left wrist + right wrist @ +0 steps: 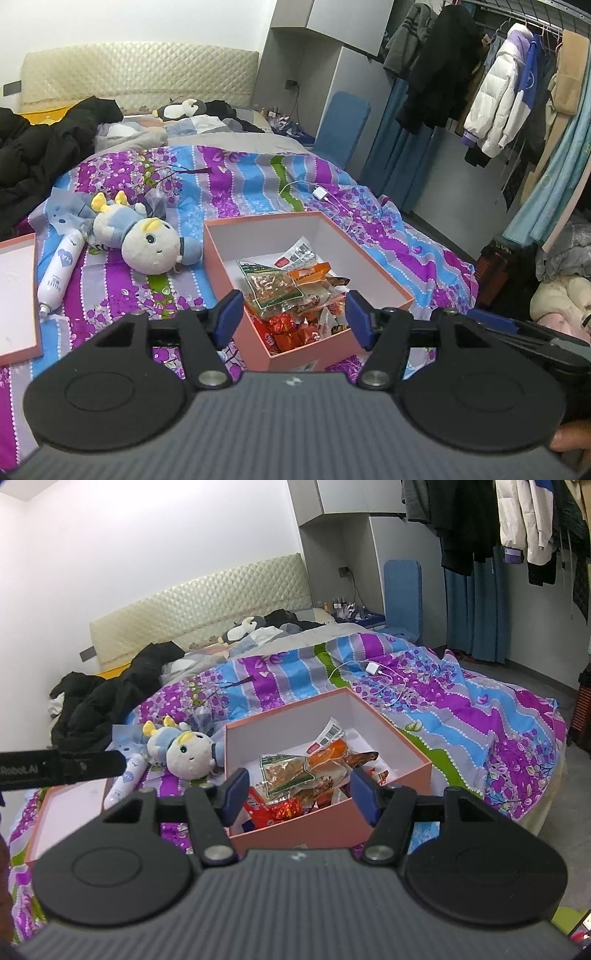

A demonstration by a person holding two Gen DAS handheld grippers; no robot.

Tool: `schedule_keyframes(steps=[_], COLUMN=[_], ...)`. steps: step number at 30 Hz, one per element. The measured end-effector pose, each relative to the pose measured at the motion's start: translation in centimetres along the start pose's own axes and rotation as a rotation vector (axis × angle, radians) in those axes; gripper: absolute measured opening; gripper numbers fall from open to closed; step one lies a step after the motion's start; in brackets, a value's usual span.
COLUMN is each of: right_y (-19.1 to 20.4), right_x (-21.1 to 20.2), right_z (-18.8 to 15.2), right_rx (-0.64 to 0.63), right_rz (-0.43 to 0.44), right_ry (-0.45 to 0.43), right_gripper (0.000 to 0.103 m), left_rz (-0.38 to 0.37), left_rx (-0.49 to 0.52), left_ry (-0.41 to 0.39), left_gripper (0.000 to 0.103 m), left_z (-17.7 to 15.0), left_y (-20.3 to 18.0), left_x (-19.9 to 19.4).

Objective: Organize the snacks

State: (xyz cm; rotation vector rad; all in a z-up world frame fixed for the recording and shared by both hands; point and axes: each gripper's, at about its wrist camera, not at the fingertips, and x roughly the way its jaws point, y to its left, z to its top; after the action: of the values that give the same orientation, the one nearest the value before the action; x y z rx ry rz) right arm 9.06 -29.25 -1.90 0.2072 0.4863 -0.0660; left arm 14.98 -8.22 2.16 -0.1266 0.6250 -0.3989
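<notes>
Snack packets (291, 295), crinkly foil and clear plastic in red, orange and green, lie heaped in the near end of a pink cardboard box (384, 273), square-walled and white inside, just ahead of both grippers. Left gripper (291, 317) tilted down over the box's near corner, blue-padded jaws apart, holding nothing. Right gripper (299, 794) pitched down likewise, half open, empty. Left of the box: soft plush doll (147, 243), smooth white bottle (61, 269), all on a floral striped quilt (240, 177).

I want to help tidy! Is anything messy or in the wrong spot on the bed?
The snacks lie jumbled in the open pink box. Its lid lies apart, with a plush toy and spray bottle between them.
</notes>
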Motion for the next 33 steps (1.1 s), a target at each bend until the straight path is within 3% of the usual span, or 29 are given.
schedule_keyframes(steps=[6,10,12,14,16,17,33], right_y=[0.4,0.3,0.3,0.4,0.3,0.2,0.1], right_x=[0.0,0.1,0.3,0.3,0.3,0.4,0.9], right_z=[0.0,0.1,0.0,0.0,0.0,0.1,0.3], right_rx=[-0.01,-0.009,-0.008,-0.021,-0.022,-0.018,0.0], right_rz=[-0.001,0.013,0.007,-0.003,-0.006,-0.007,-0.027], right_ry=[-0.004,0.004,0.01,0.005,-0.004,-0.003,0.023], right_gripper=[0.063,0.063,0.063,0.085,0.1,0.103,0.103], left_rz=[0.001,0.004,0.012,0.016,0.027,0.031,0.042], left_rx=[-0.002,0.009,0.007,0.001,-0.001,-0.002,0.01], left_ry=[0.003,0.008,0.009,0.013,0.02,0.022,0.045], left_gripper=[0.068,0.09,0.096,0.098,0.1,0.1,0.1], left_z=[-0.2,-0.2,-0.2,-0.2,-0.2,-0.2,0.2], left_y=[0.1,0.0,0.1,0.3,0.4,0.4,0.4], left_x=[0.0,0.1,0.2,0.4,0.6,0.6,1.2])
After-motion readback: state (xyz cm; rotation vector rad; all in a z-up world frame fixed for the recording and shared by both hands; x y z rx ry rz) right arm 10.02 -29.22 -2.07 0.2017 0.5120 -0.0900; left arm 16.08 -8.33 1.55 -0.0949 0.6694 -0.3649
